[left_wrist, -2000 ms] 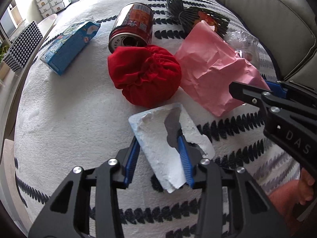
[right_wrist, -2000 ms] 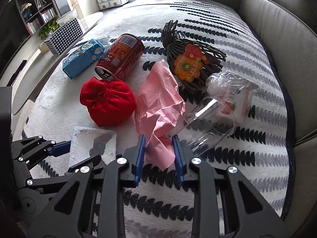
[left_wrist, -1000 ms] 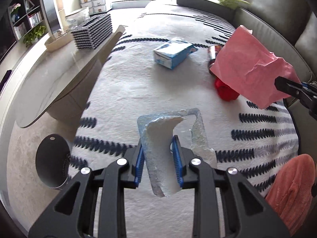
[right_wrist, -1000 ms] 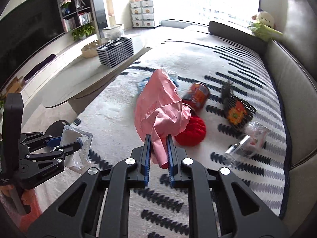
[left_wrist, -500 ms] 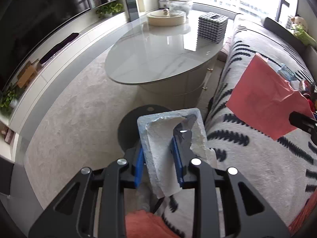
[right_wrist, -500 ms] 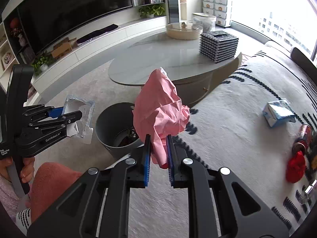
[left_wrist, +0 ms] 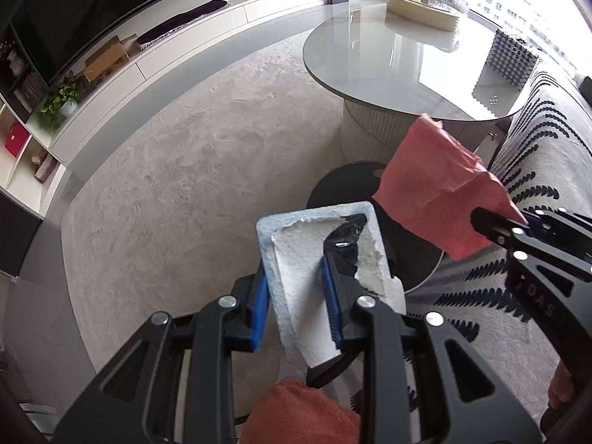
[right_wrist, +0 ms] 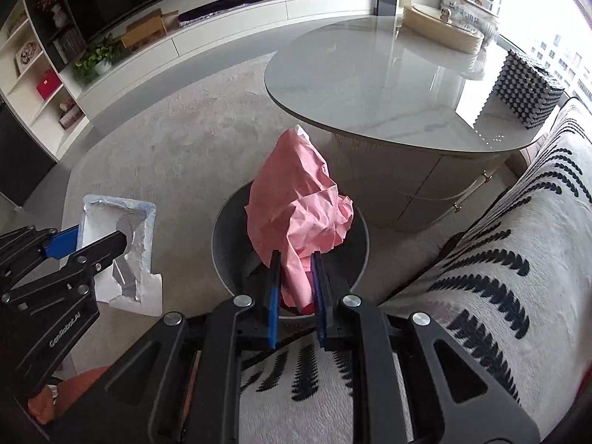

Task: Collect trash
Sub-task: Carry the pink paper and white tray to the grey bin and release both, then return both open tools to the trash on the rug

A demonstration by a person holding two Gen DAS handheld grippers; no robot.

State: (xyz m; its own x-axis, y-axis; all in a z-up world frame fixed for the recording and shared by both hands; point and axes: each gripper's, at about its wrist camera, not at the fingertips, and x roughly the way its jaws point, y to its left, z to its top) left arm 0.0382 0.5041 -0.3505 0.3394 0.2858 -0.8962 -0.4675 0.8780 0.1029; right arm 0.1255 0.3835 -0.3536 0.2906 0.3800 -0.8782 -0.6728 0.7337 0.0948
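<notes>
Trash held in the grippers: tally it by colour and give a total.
Pink: 1, the crumpled pink paper in the right gripper.
White: 1, the torn white tray in the left gripper.
Total: 2.

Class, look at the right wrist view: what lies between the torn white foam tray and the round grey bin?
Only bare beige carpet separates the torn white foam tray from the round grey bin, in the right wrist view.
</notes>
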